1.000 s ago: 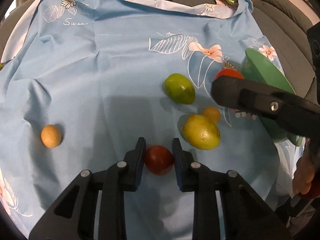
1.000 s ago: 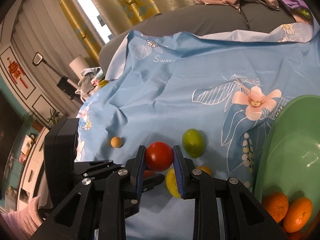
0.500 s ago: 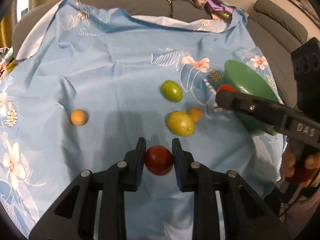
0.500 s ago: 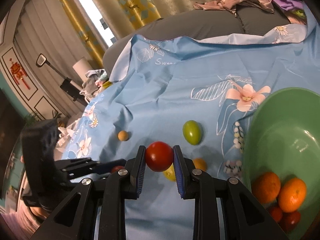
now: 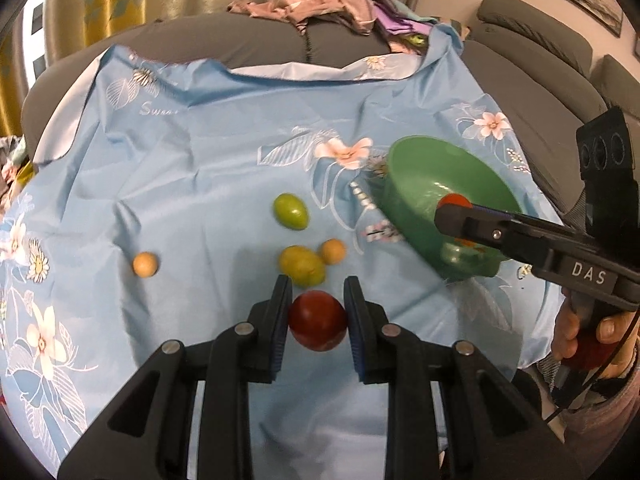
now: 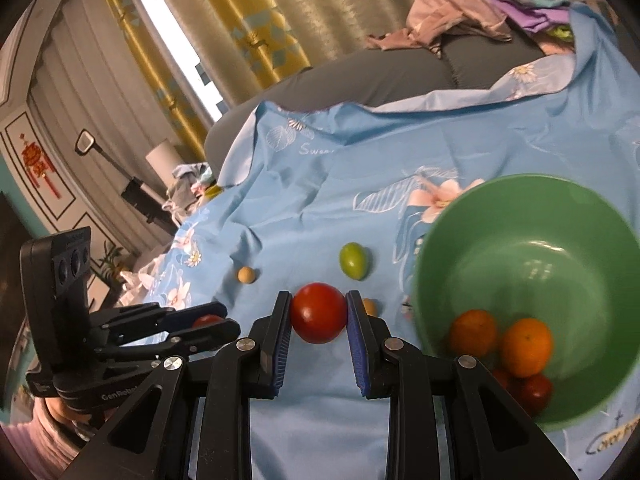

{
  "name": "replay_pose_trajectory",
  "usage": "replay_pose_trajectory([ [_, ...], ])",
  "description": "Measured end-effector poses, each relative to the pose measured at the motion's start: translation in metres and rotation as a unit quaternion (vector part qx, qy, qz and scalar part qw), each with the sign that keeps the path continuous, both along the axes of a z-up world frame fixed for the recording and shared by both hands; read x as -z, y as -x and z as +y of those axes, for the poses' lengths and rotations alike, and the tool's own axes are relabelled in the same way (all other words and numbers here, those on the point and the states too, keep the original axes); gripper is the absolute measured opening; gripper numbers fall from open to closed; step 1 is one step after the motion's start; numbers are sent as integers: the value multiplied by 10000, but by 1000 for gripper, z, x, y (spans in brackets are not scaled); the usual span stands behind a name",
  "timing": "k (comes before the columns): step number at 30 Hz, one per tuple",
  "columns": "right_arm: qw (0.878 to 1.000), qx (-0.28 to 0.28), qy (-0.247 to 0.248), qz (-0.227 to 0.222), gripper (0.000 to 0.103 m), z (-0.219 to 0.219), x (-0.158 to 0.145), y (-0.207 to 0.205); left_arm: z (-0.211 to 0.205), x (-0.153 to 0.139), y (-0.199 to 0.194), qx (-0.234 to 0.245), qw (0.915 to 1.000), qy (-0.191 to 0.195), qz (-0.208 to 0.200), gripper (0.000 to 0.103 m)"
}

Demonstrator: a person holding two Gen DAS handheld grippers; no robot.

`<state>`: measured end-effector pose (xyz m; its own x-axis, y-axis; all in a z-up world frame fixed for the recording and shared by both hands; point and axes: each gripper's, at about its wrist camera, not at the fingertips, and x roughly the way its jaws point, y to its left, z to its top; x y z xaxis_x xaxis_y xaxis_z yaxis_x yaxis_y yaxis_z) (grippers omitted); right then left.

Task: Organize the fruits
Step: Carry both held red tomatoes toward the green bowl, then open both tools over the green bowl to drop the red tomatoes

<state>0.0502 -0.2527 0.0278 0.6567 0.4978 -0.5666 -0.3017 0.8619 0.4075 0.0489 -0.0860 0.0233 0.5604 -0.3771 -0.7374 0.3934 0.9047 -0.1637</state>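
In the left wrist view my left gripper (image 5: 318, 300) is shut on a dark red tomato (image 5: 318, 326), held above the blue floral cloth (image 5: 200, 184). My right gripper (image 6: 319, 300) is shut on a bright red tomato (image 6: 319, 313); the left wrist view shows that right gripper (image 5: 448, 212) over the near rim of the green bowl (image 5: 412, 216). The bowl (image 6: 540, 248) holds two oranges (image 6: 526, 346) and dark red fruits (image 6: 534, 394). On the cloth lie a green fruit (image 5: 291, 211), a yellow fruit (image 5: 302, 266), a small orange fruit (image 5: 333, 251) and a tan ball-like fruit (image 5: 145, 265).
The cloth covers a grey sofa (image 5: 248, 44) with a heap of clothes (image 5: 332, 4) at its back. A person's hand (image 5: 584, 332) grips the right tool's handle. Curtains (image 6: 240, 40) and a lamp (image 6: 160, 160) stand to the left, beyond the cloth's edge.
Both grippers have risen with their tomatoes, so the cloth and fruits look farther away. The right gripper has moved across to the bowl's rim.
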Motion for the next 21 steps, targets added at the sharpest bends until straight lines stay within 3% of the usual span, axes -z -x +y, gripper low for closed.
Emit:
replay_pose_trajectory([
  [11, 9990, 419, -97, -82, 29, -42, -4, 14, -52, -23, -8, 548, 9981, -38, -268, 26],
  [21, 9963, 857, -98, -41, 29, -81, 1, 19, -103, -26, -27, 991, 9948, 59, -229, 26],
])
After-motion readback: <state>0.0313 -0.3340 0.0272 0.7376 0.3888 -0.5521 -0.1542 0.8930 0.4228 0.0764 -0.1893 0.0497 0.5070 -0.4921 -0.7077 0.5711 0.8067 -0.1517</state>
